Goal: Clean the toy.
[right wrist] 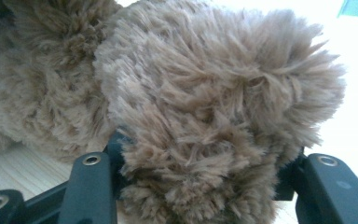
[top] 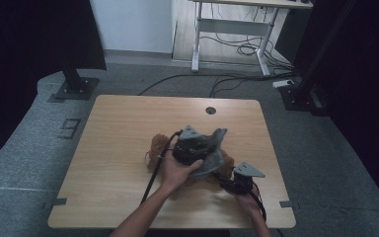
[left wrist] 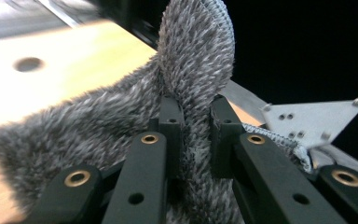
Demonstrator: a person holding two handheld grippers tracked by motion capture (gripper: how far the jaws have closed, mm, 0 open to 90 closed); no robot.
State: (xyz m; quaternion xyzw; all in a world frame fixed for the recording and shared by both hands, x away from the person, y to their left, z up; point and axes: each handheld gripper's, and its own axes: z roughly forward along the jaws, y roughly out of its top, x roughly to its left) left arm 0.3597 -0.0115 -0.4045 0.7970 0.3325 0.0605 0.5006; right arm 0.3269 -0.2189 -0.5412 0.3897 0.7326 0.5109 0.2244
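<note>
Left gripper (left wrist: 193, 116) pinching grey furry cloth (left wrist: 98, 126); right gripper (right wrist: 200, 177) clamped on brown plush toy (right wrist: 205, 107) — 2 risks: cloth slipping, toy dragging off table (top: 118, 128).

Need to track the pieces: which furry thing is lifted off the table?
The grey furry cloth, pinched in the left gripper; the brown plush toy lies on the table.

One brown plush toy (top: 159, 147); one grey furry cloth (top: 214, 150); two grippers; apparently one wooden table (top: 118, 148).
</note>
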